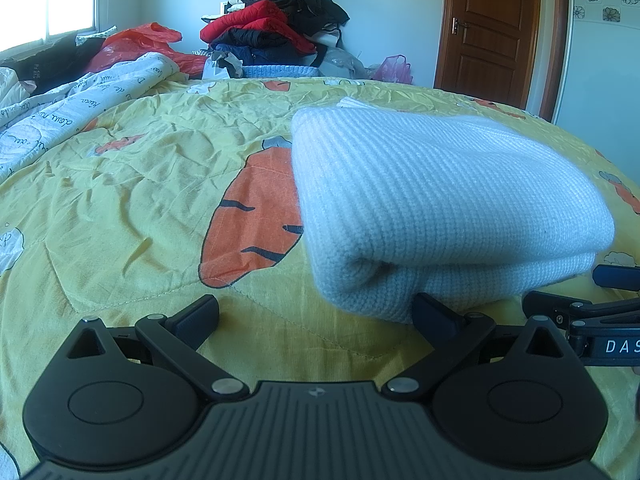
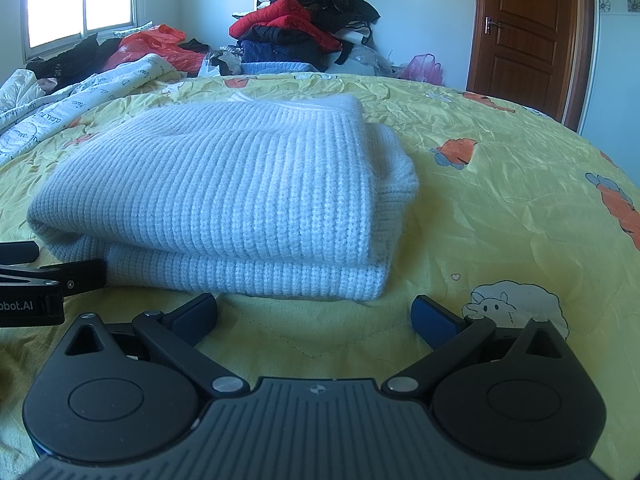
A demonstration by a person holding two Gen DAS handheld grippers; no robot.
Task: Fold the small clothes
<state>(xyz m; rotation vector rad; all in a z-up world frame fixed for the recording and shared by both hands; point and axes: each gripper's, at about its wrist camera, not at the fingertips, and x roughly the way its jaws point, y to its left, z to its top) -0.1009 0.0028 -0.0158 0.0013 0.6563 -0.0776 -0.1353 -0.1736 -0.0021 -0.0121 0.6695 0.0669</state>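
Note:
A light blue knitted sweater [image 1: 440, 200] lies folded in layers on the yellow carrot-print bedspread [image 1: 140, 184]. It also shows in the right wrist view [image 2: 224, 196]. My left gripper [image 1: 316, 312] is open and empty, low over the bed at the sweater's near left corner, with its right finger against the fold. My right gripper [image 2: 314, 314] is open and empty just in front of the sweater's near right edge. The right gripper's fingers [image 1: 576, 308] show at the right edge of the left wrist view; the left gripper's fingers [image 2: 60, 276] show at the left of the right wrist view.
A white quilt with script print [image 1: 60, 116] is bunched at the left. A pile of red and dark clothes [image 1: 276, 20] and plastic bags [image 1: 140, 40] stand beyond the bed's far edge. A brown door [image 1: 488, 28] is at the back right, a window [image 2: 80, 0] at the back left.

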